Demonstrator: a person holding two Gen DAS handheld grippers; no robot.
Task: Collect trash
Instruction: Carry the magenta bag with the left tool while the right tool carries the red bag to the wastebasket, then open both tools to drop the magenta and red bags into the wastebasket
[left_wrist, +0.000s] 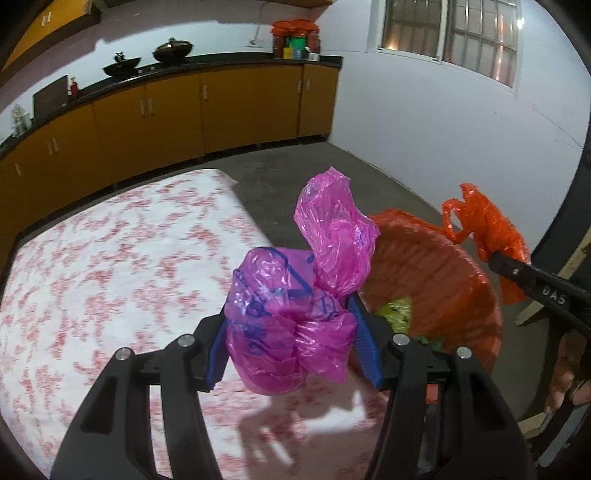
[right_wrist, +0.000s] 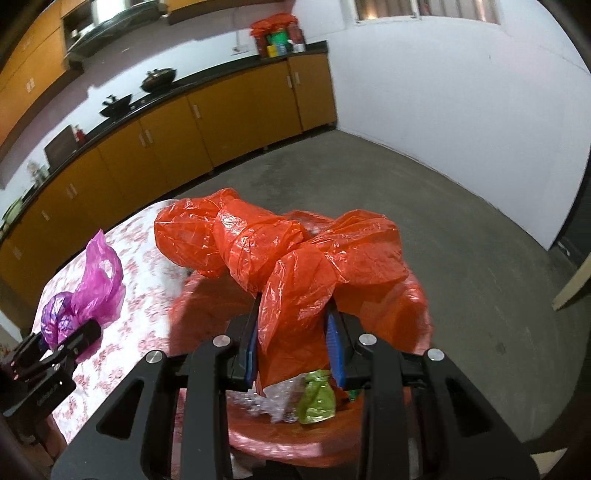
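The patterned table filled the left of the left wrist view, its far edge and right corner dropping to bare concrete floor, with open floor beyond up to the yellow cabinets. The left gripper pinched a crumpled pink plastic bag between its blue pads; the bag was held in the air above the table's right edge, its long axis running up and slightly right, the loose end pointing upward. Just right of it stood the bin lined with an orange bag, its mouth open, green scraps lying inside.

At the far right the right gripper gripped the orange liner's handle, lifted above the rim. In the right wrist view the right gripper was closed on a twisted fold of that orange liner, which spread sideways across the bin mouth. Only this view showed the crinkled clear wrapper and green wrapper below the pads, and the left gripper from the side, with the pink bag over the table. Open floor lay to the right, up to the white wall.
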